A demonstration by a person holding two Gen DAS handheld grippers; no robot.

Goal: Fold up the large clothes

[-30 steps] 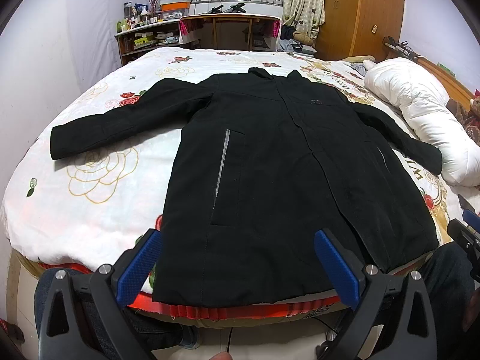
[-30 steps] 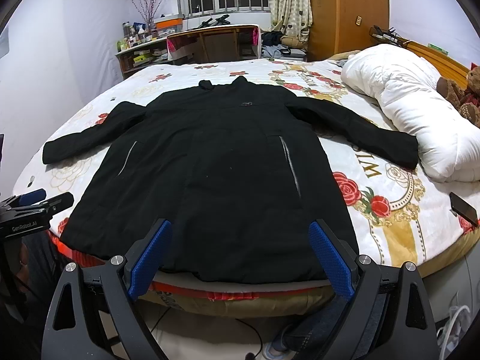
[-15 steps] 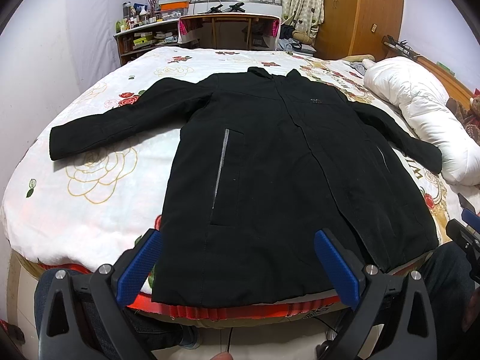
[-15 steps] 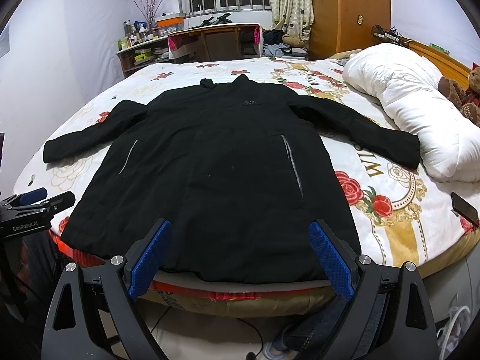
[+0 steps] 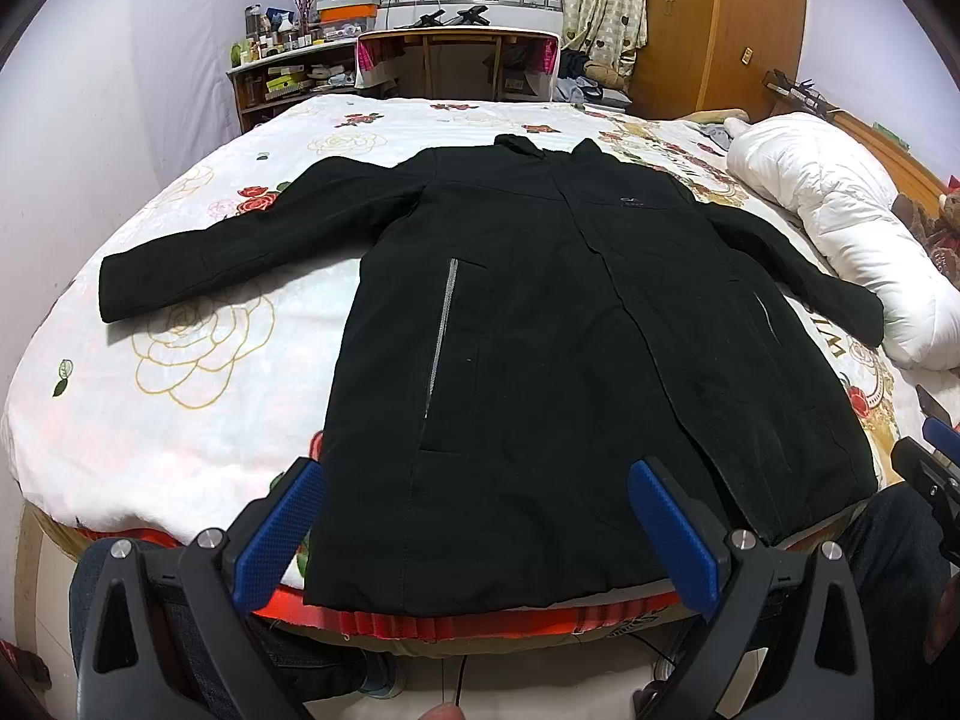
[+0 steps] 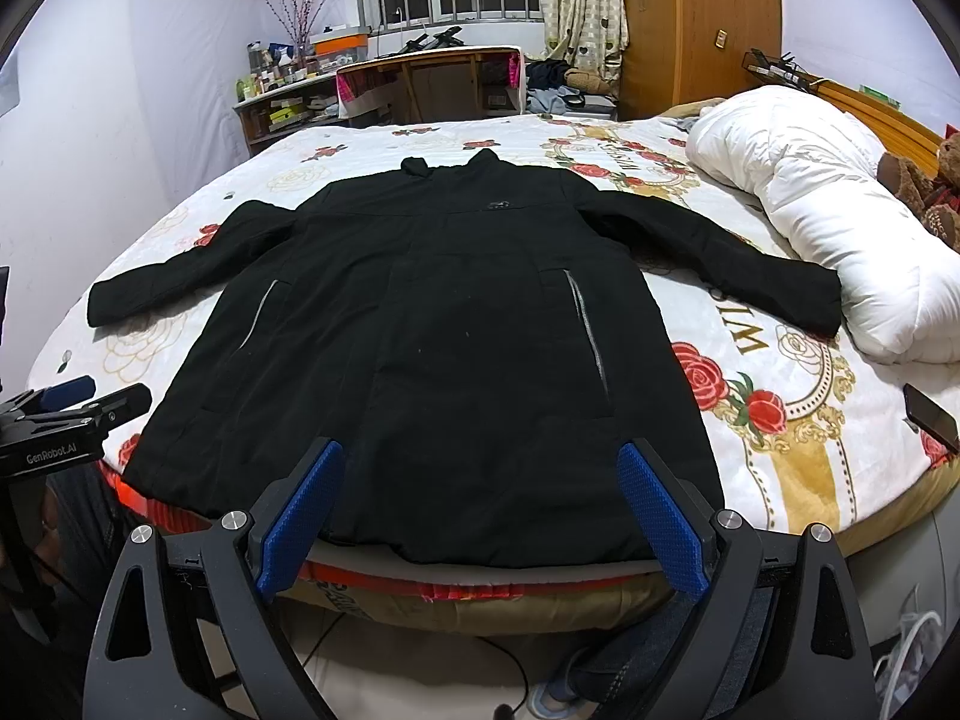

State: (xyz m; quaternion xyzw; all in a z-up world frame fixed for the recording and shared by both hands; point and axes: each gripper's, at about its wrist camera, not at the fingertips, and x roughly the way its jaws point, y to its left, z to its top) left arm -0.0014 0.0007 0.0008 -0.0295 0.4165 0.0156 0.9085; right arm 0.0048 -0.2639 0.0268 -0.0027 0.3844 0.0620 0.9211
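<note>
A long black coat [image 5: 540,312] lies flat and face up on the bed, both sleeves spread out to the sides, collar at the far end, hem at the near edge; it also shows in the right wrist view [image 6: 444,330]. My left gripper [image 5: 477,531] is open and empty, held just before the hem's left part. My right gripper [image 6: 480,510] is open and empty, held before the hem's middle and right part. The left gripper also shows at the left edge of the right wrist view [image 6: 66,420].
The bed has a white rose-print cover [image 5: 198,360] and a red-striped edge [image 5: 480,618]. A rolled white duvet [image 6: 828,204] lies at the right by the coat's sleeve. A dark phone [image 6: 930,417] lies at the bed's right edge. A desk [image 5: 456,60] and shelves stand beyond the bed.
</note>
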